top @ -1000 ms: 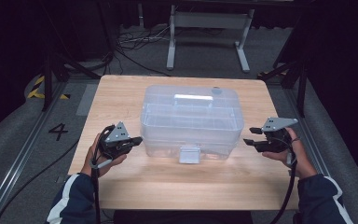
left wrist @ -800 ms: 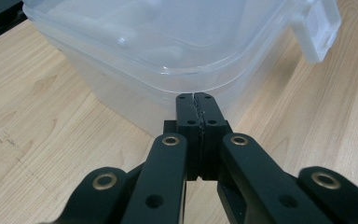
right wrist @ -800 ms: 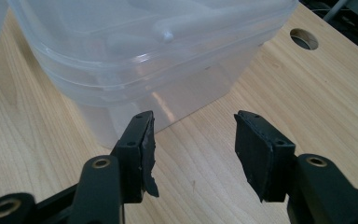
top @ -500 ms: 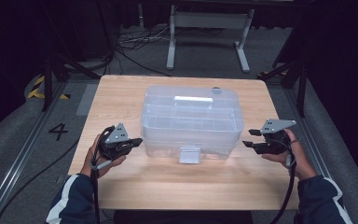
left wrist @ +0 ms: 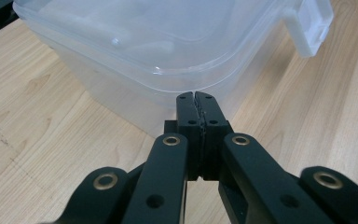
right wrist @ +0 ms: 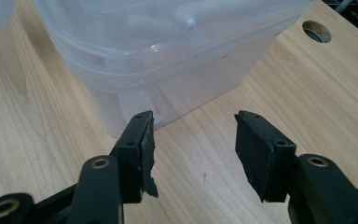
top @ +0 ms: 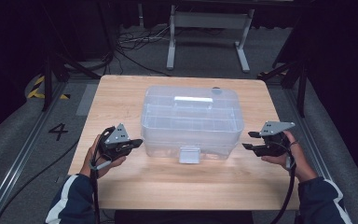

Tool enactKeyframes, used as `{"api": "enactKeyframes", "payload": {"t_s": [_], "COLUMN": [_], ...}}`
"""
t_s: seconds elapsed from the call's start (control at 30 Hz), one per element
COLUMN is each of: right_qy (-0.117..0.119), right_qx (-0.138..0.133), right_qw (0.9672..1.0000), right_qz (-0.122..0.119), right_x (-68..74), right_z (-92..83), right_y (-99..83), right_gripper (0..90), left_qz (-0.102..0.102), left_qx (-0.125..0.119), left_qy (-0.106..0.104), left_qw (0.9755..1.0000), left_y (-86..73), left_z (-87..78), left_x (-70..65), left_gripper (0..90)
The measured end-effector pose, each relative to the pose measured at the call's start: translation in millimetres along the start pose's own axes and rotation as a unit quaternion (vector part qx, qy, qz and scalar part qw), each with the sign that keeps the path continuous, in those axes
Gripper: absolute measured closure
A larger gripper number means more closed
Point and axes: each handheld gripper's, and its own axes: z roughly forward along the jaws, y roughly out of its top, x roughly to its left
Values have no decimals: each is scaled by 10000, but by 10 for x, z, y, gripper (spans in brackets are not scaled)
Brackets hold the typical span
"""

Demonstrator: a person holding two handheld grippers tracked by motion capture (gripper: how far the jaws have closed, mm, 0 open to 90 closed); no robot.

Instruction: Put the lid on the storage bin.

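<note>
The clear box [left wrist: 135, 51] runs off both gripper views; its contents blur.

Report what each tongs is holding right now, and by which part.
Nothing is held. The left tongs are shut and empty beside the clear plastic box; the right tongs stand open, short of it.

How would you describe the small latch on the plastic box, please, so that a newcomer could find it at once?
Start at the wooden table and find the big clear plastic box with its lid on, in the middle. On the box wall that faces the person, low and central, a small whitish latch hangs down toward the tabletop. It is the one flap that sticks out from the otherwise smooth, see-through sides.
</note>
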Motion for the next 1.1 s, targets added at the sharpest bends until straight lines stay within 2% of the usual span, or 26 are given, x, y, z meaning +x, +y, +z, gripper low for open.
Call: {"api": "enactKeyframes", "payload": {"t_s": [0.07, 0.17, 0.5, 0.63, 0.7, 0.87, 1.1], "right_qy": [0, 5, 13, -74, -90, -151, -202], "right_qx": [6, 15, 12, -46, -79, -9, -36], "right_qw": [10000, 10000, 10000, 10000, 9999, 9997, 9995], "right_qz": [4, -9, -58, -45, -67, -187, -232], "right_x": [5, 11, 33, 28, 21, 46, 55], "right_z": [0, 3, 1, -37, -60, -110, -184], "right_y": [-2, -1, 9, 21, 24, 33, 17], "right_gripper": [476, 476, 476, 477, 477, 474, 471], "left_qz": [-42, -40, -3, 97, 149, 118, 128], "left_qx": [-105, -136, 14, 114, 216, 377, 549], "left_qy": [-31, -24, 69, 151, 285, 420, 607], "left_qw": [9999, 9999, 10000, 9998, 9992, 9983, 9966], "left_y": [-1, -2, -37, -25, -21, -33, -70], "left_z": [-24, -43, -52, -54, -50, -38, -23], "left_x": [0, -10, -13, -9, -6, 7, 3], "left_gripper": [893, 884, 851, 765, 752, 620, 532]}}
